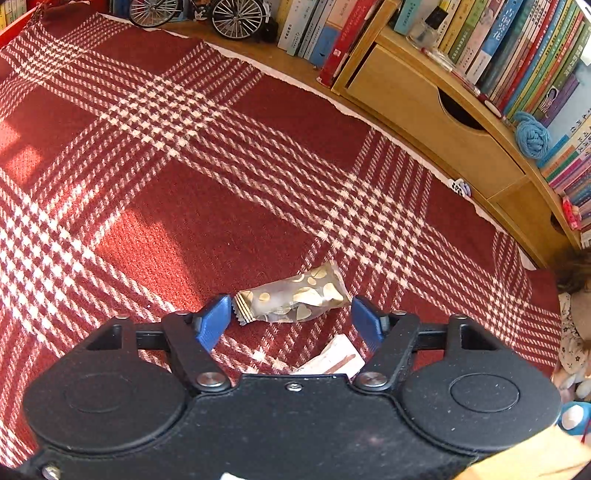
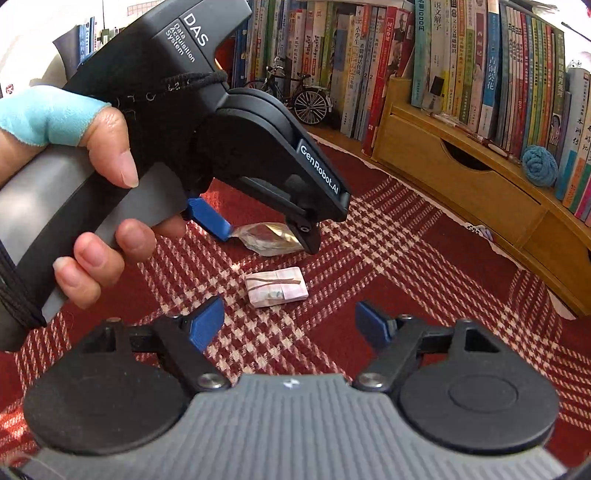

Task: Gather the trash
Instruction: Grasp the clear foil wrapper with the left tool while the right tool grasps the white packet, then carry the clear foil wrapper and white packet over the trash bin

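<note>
A gold-patterned candy wrapper (image 1: 291,295) lies on the red plaid cloth (image 1: 184,166). My left gripper (image 1: 291,317) is open, and its blue fingers straddle the wrapper from either side without closing on it. A small folded pink paper packet (image 1: 332,360) lies just behind the wrapper, under the left gripper. From the right wrist the left gripper (image 2: 264,230) is seen lowered over the wrapper (image 2: 266,238), held by a hand (image 2: 107,177). The pink packet (image 2: 277,286) lies ahead of my right gripper (image 2: 290,323), which is open and holds nothing.
A wooden shelf unit with drawers (image 1: 436,110) and rows of books (image 2: 480,55) borders the cloth at the back and right. A model bicycle (image 1: 199,14) stands at the back. A blue yarn ball (image 2: 539,164) sits on the shelf. A soft doll (image 1: 574,332) lies at the right edge.
</note>
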A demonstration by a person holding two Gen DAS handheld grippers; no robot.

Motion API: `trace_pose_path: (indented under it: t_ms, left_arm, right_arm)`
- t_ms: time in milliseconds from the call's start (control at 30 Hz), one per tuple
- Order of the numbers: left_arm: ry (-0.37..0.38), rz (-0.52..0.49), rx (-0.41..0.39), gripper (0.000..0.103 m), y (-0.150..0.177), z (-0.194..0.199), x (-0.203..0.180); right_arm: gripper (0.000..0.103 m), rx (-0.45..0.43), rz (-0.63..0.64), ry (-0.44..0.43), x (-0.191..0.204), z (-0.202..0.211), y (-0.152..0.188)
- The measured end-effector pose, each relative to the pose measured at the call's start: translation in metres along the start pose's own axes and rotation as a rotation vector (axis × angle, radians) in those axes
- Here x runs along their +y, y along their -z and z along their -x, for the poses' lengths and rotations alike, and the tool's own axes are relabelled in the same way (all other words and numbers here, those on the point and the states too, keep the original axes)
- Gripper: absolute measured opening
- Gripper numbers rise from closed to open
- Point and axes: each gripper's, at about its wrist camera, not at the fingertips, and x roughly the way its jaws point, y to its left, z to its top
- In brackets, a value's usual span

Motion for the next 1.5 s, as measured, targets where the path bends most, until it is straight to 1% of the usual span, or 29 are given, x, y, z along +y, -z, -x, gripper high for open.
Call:
trace_pose_path:
  t_ms: [67, 133, 167, 200, 233, 267, 300, 333, 433, 467, 500, 533, 567, 600, 633, 700, 767, 800, 833, 933, 1100, 1167, 1200, 1233, 1267, 1300, 1367, 1400, 1500]
  left_arm:
    - [-0.025, -0.035, -0.01, 0.06, 0.003, 0.003, -0.005]
    - [-0.033, -0.062, -0.018, 0.049, 0.004, 0.004, -0.008]
    - [-0.032, -0.067, -0.025, 0.045, 0.004, 0.007, -0.008]
    - [-0.024, -0.069, -0.03, 0.033, 0.004, 0.009, -0.008]
    - [-0.01, -0.067, -0.025, 0.011, 0.003, 0.01, -0.006]
    - [0.001, -0.056, -0.017, 0.009, 0.002, 0.011, -0.004]
    - [0.011, -0.046, -0.018, 0.012, 0.001, 0.012, -0.002]
    - [0.02, -0.046, -0.022, 0.011, 0.001, 0.013, -0.001]
    - [0.02, -0.058, -0.036, 0.011, 0.003, 0.019, 0.0]
    - [0.028, -0.065, -0.043, 0.011, 0.003, 0.022, -0.001]
    - [0.033, -0.068, -0.05, 0.014, 0.003, 0.024, -0.002]
    - [0.036, -0.074, -0.053, 0.016, 0.002, 0.027, -0.003]
    - [0.042, -0.089, -0.055, 0.018, 0.001, 0.029, -0.005]
    - [0.048, -0.106, -0.059, 0.027, 0.0, 0.031, -0.009]
    - [0.056, -0.123, -0.064, 0.041, -0.001, 0.032, -0.012]
    - [0.058, -0.148, -0.077, 0.053, -0.003, 0.033, -0.021]
    - [0.073, -0.184, -0.091, 0.059, -0.003, 0.031, -0.033]
    - [0.085, -0.197, -0.095, 0.066, -0.003, 0.029, -0.04]
    - [0.097, -0.206, -0.098, 0.07, -0.003, 0.026, -0.046]
    - [0.13, -0.25, -0.091, 0.073, 0.0, 0.011, -0.069]
    - [0.123, -0.339, -0.066, 0.073, 0.015, -0.013, -0.101]
    - [0.1, -0.372, -0.073, 0.064, 0.021, -0.021, -0.11]
    - [0.071, -0.389, -0.077, 0.047, 0.024, -0.025, -0.114]
    - [0.038, -0.407, -0.088, 0.026, 0.027, -0.027, -0.117]
    - [-0.009, -0.438, -0.121, 0.018, 0.032, -0.026, -0.121]
    - [-0.022, -0.46, -0.136, 0.011, 0.034, -0.025, -0.123]
    - [0.0, -0.461, -0.137, 0.009, 0.036, -0.022, -0.123]
    - [0.009, -0.453, -0.138, 0.007, 0.037, -0.02, -0.123]
    - [0.003, -0.45, -0.168, 0.007, 0.04, -0.008, -0.122]
  right_arm:
    - [0.086, 0.003, 0.007, -0.005, 0.001, -0.007, -0.001]
    - [0.086, 0.006, 0.009, -0.013, 0.002, -0.012, -0.002]
    - [0.086, 0.008, 0.011, -0.017, 0.003, -0.015, -0.003]
    - [0.086, 0.009, 0.013, -0.02, 0.003, -0.017, -0.003]
    - [0.086, 0.008, 0.014, -0.023, 0.004, -0.019, -0.003]
    - [0.086, 0.007, 0.015, -0.026, 0.004, -0.021, -0.005]
    - [0.084, 0.007, 0.013, -0.03, 0.004, -0.023, -0.006]
    - [0.083, 0.007, 0.01, -0.033, 0.004, -0.024, -0.006]
    - [0.076, 0.014, 0.003, -0.048, 0.005, -0.028, -0.008]
    - [0.071, 0.015, 0.0, -0.051, 0.005, -0.029, -0.008]
    - [0.062, 0.016, -0.006, -0.055, 0.005, -0.029, -0.008]
    - [0.049, 0.017, -0.013, -0.062, 0.005, -0.03, -0.007]
    - [0.047, 0.019, -0.029, -0.068, 0.003, -0.03, -0.007]
    - [0.047, 0.012, -0.041, -0.073, 0.003, -0.029, -0.006]
    - [0.046, 0.004, -0.052, -0.076, 0.002, -0.026, -0.006]
    - [0.046, -0.015, -0.074, -0.066, 0.001, -0.016, -0.003]
    - [0.046, -0.015, -0.1, -0.046, -0.003, -0.005, 0.003]
    - [0.046, -0.012, -0.119, -0.035, -0.006, 0.001, 0.007]
    - [0.046, -0.009, -0.142, -0.019, -0.01, 0.007, 0.011]
    - [0.047, -0.008, -0.213, 0.045, -0.026, 0.027, 0.026]
    - [0.047, -0.009, -0.328, 0.168, -0.058, 0.05, 0.046]
    - [0.047, -0.011, -0.372, 0.214, -0.069, 0.056, 0.053]
    - [0.047, -0.013, -0.394, 0.233, -0.075, 0.06, 0.056]
    - [0.047, -0.015, -0.413, 0.244, -0.079, 0.062, 0.059]
    - [0.047, -0.019, -0.438, 0.255, -0.084, 0.064, 0.062]
    - [0.047, -0.025, -0.455, 0.264, -0.087, 0.066, 0.064]
    - [0.047, -0.033, -0.478, 0.276, -0.091, 0.069, 0.068]
    - [0.047, -0.033, -0.491, 0.279, -0.093, 0.071, 0.071]
    - [0.047, -0.037, -0.526, 0.282, -0.096, 0.073, 0.073]
